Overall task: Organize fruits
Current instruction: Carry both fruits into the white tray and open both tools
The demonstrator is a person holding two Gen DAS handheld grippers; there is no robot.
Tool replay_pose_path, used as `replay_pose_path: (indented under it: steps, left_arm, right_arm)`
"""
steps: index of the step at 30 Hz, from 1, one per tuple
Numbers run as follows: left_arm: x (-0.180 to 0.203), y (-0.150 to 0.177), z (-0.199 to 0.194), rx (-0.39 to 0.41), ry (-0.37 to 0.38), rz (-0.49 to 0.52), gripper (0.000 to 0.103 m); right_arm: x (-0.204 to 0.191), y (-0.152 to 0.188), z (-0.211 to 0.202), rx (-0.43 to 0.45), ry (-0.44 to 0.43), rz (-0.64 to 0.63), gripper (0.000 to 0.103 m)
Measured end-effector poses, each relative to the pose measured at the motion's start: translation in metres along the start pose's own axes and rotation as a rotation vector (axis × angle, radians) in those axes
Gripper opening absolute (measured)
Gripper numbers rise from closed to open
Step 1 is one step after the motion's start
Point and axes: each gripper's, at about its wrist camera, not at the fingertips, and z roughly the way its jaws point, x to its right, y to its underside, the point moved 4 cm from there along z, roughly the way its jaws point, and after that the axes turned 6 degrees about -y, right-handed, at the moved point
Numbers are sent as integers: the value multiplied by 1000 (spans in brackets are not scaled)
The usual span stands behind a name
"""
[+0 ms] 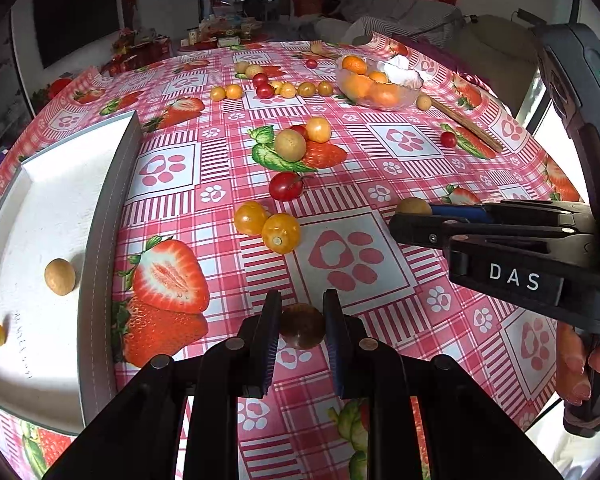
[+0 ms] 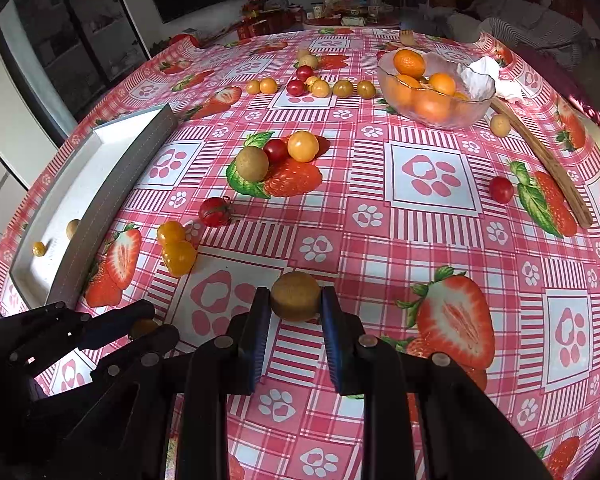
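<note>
Tabletop (image 2: 420, 240): glossy printed plastic cloth. On it: clear ribbed glass bowl (image 2: 476, 108); beside bowl, rough wooden stick (image 2: 548, 164); matt white tray (image 1: 40, 208).

Plenty of open pink checked cloth on the counter (image 2: 380, 240) is sitting ahead of both tools, mostly centre and right. On the left the white tray's grey wall (image 1: 104, 240) is blocking a low sweep. Two yellow cherry tomatoes (image 1: 266, 226) and a red one (image 1: 286, 186) are crowding the way toward it. Farther back, the clear glass bowl of oranges (image 2: 436, 88) and a long wooden stick (image 2: 540, 160) are fencing off the right side.
</note>
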Motion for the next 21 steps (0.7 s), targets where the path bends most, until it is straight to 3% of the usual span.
replay_pose_path:
  steps: [10, 21]
  left_arm:
    - [-28, -2, -28, 56, -11, -62, 23]
    - [-110, 4, -55, 110, -129, -156, 23]
  right_arm:
    - [-9, -5, -19, 9, -31, 2, 28]
    - [-77, -27, -11, -9, -99, -101, 28]
